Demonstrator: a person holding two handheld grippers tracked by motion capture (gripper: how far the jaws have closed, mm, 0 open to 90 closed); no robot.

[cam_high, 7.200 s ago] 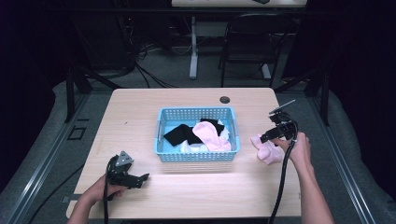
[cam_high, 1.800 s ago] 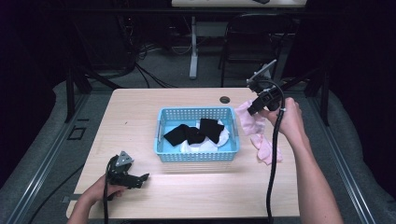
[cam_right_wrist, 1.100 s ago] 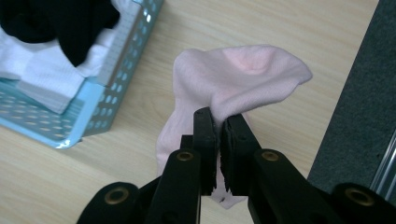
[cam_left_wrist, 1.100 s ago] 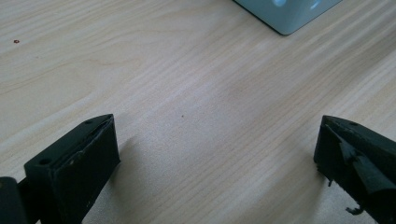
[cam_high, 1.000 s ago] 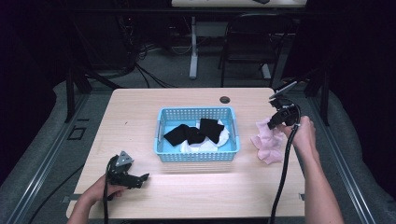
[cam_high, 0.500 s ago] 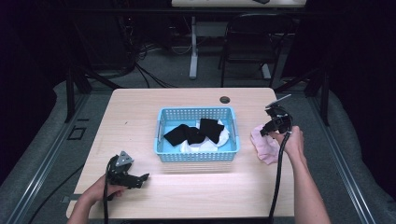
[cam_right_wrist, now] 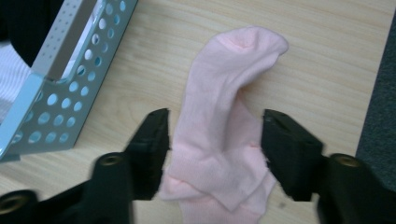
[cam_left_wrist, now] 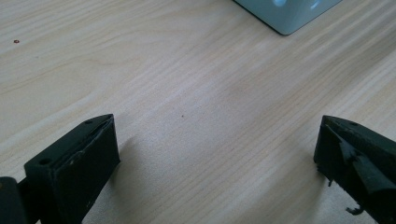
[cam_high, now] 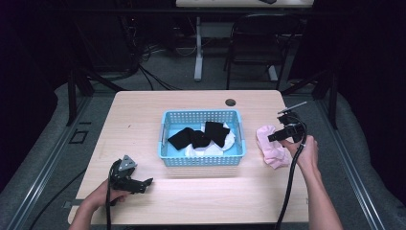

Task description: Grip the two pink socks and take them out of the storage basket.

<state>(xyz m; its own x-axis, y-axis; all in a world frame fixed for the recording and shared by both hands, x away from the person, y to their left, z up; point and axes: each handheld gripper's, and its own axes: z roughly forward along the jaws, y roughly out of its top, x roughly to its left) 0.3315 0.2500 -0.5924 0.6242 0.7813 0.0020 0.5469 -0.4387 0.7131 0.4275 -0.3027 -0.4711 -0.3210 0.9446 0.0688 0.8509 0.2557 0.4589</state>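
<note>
Left gripper rests low on the tabletop at about 7 o'clock of the basket, jaws spread wide over bare wood with nothing between them, same spot as in every earlier picture. Right gripper sits at 3 o'clock of the basket; since a second ago it has come down from a raised position over the far right edge to just above the pink sock. Its jaws stand apart, one on each side of the sock's folded middle, not pinching it; whether the pads brush the fabric cannot be told. Seven seconds back pink fabric lay in the basket; now the basket holds black socks over a white item, so my reading is that the pink ones are being sorted out onto the tabletop and this one has just been released or is being straightened. The pink sock lies just beside the basket's right wall, doubled over itself, soft ribbed knit, rounded toe pointing toward 12 o'clock in the right gripper view.
</note>
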